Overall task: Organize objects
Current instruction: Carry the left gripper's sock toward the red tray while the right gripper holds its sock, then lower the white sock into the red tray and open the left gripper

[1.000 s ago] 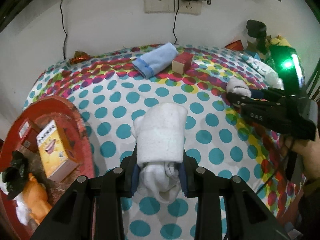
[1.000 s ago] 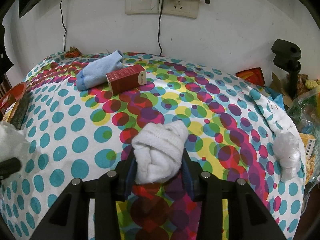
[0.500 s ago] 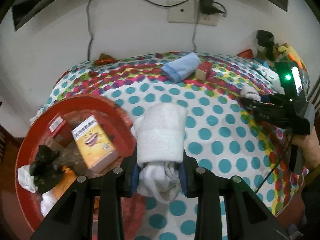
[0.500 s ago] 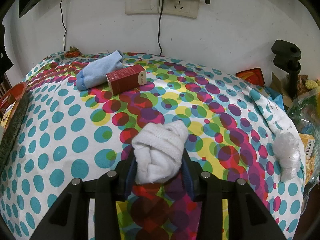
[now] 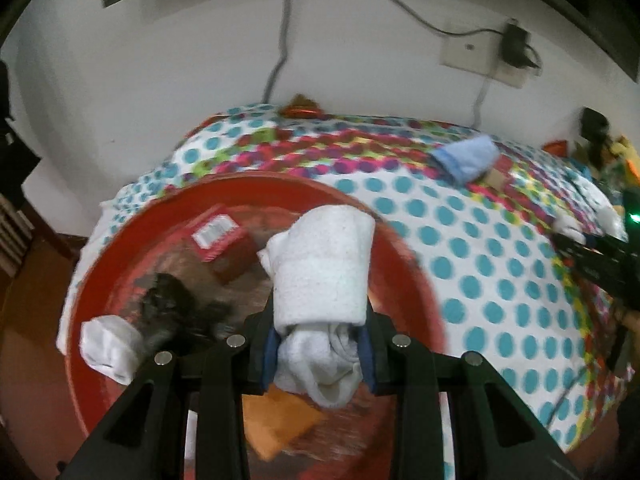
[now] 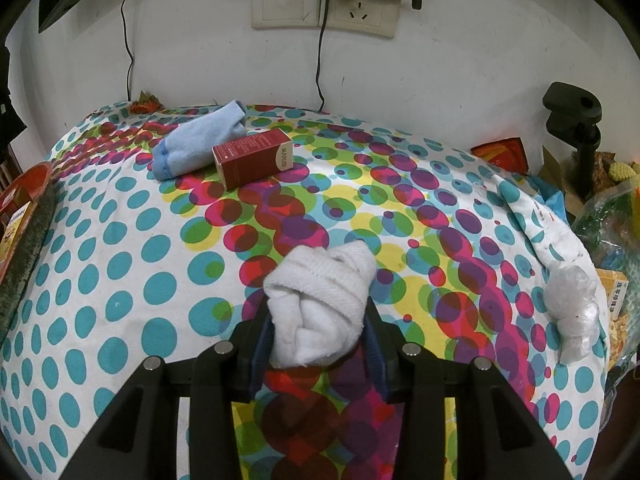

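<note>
The left hand-held gripper (image 5: 320, 354) is clamped on a rolled white towel (image 5: 324, 276), cuffed at the far end and bunched loose between the pads; the roll hangs over the red basin (image 5: 416, 280) at the table's left edge. The basin holds a red box with a barcode label (image 5: 218, 238), a dark crumpled item (image 5: 168, 300), a white roll (image 5: 108, 344) and an orange piece (image 5: 280, 416); this view is blurred. The right hand-held gripper (image 6: 318, 346) grips a second rolled white cloth (image 6: 320, 300) above the dotted tablecloth (image 6: 120, 260). Near the wall, a blue rolled cloth (image 6: 196, 144) touches a maroon carton (image 6: 252, 158), its end lettering too small to read. Open cloth lies between carton and gripper.
</note>
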A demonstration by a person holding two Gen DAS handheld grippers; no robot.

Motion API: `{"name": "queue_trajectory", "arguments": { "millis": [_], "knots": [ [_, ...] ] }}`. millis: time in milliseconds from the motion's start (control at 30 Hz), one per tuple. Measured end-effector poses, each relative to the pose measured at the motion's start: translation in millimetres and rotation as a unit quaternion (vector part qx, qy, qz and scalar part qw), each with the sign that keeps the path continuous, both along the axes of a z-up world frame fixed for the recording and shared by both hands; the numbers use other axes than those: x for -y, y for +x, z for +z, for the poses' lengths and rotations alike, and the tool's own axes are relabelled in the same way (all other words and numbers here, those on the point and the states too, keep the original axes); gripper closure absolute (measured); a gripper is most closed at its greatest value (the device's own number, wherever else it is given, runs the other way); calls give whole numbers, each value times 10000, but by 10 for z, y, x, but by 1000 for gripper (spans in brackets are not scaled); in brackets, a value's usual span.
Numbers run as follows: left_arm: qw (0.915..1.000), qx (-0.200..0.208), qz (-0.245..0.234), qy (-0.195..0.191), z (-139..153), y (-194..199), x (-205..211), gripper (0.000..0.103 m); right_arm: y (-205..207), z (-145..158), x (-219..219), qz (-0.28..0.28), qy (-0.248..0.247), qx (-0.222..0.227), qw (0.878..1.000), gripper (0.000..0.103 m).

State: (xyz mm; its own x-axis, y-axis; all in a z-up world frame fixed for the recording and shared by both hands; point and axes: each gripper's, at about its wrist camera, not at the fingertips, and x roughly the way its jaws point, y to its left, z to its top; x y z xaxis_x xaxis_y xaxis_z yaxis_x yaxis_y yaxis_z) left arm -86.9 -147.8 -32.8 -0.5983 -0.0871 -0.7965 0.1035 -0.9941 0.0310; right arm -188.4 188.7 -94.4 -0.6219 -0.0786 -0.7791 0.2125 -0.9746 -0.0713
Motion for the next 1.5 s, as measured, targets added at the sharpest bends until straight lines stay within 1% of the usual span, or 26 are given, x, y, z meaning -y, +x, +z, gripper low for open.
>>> {"name": "queue_trajectory", "arguments": {
  "millis": [100, 200, 267, 367, 533, 667, 867, 967, 1067, 1133, 1200, 1333, 1400, 1500],
  "knots": [
    [9998, 70, 190, 79, -54, -49, 203, 73, 1, 1, 3, -1, -9, 3, 10000, 61],
    [9990, 90, 351, 244, -106, -105, 429, 73, -1, 2, 4, -1, 5, -1, 10000, 61],
    [9988, 66, 466, 110, -129, -144, 533, 73, 0, 1, 5, 0, 16, -6, 10000, 61],
    [9984, 78, 550, 115, -153, -180, 670, 73, 3, 2, 6, 1, 5, -3, 10000, 61],
    [9976, 111, 685, 82, -205, -195, 830, 73, 4, -1, 1, -3, -41, 11, 10000, 61],
    [9967, 165, 775, 189, -254, -186, 954, 73, 3, -3, -5, -4, -47, 13, 10000, 61],
    [9963, 189, 822, 158, -282, -191, 1040, 73, 4, -2, -4, -4, -40, 11, 10000, 61],
    [9960, 207, 832, 258, -294, -198, 1078, 72, 4, -2, -5, -5, -53, 15, 10000, 61],
    [9963, 163, 824, 207, -292, -189, 1076, 67, 3, -2, -7, -4, -52, 15, 10000, 61],
    [9964, 149, 813, 187, -292, -183, 1063, 67, 3, -2, -5, -5, -47, 13, 10000, 61],
    [9968, 150, 758, 191, -293, -175, 1050, 61, 2, -3, -8, -4, -43, 12, 10000, 61],
    [9976, 156, 663, 149, -291, -146, 1015, 55, 2, -3, -11, -5, -52, 15, 10000, 61],
    [9974, 136, 679, 219, -284, -117, 1024, 46, 1, -3, -8, -7, -56, 17, 10000, 61],
    [9970, 26, 736, 226, -233, -36, 1029, 45, 0, -2, -9, -7, -31, 9, 10000, 61]
  ]
}}
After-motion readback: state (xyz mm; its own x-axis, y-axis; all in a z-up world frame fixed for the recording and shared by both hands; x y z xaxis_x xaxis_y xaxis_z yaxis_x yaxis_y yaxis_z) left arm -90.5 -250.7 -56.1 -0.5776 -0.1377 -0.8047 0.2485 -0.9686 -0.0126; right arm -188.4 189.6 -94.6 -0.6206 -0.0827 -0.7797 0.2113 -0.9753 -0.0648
